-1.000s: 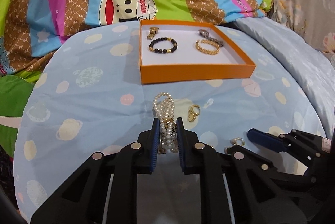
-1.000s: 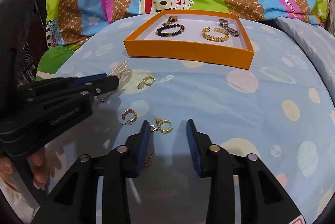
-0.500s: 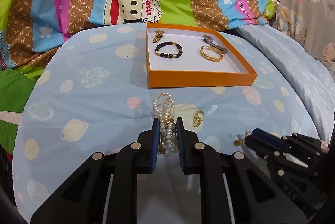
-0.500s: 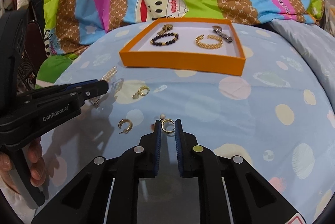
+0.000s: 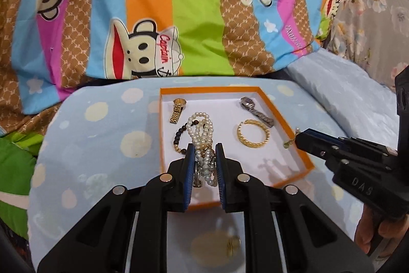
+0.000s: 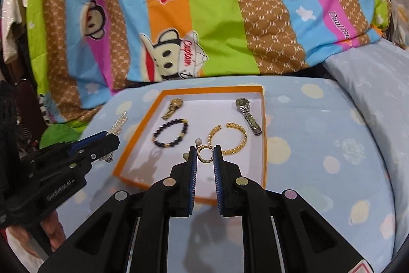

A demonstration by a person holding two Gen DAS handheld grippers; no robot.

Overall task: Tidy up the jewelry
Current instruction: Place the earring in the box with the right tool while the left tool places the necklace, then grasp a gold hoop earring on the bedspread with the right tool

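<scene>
Grippers both closed on jewelry above the orange tray (image 5: 303, 158): left gripper (image 5: 203, 155) clamps a pearl bracelet (image 5: 202, 130) — right gripper (image 6: 205, 155) pinches a gold hoop earring (image 6: 205, 154). Two watches, beaded bracelet (image 6: 170, 132) and gold bangle (image 6: 230, 137) lie inside.

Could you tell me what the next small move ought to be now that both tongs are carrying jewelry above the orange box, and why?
Probably lower both and let go. The left tongs grip the pearl bracelet above the orange box, partly over the dark bead bracelet; a slight shift toward bare white floor seems wise. The right tongs hold a gold hoop earring beside the gold bangle.
</scene>
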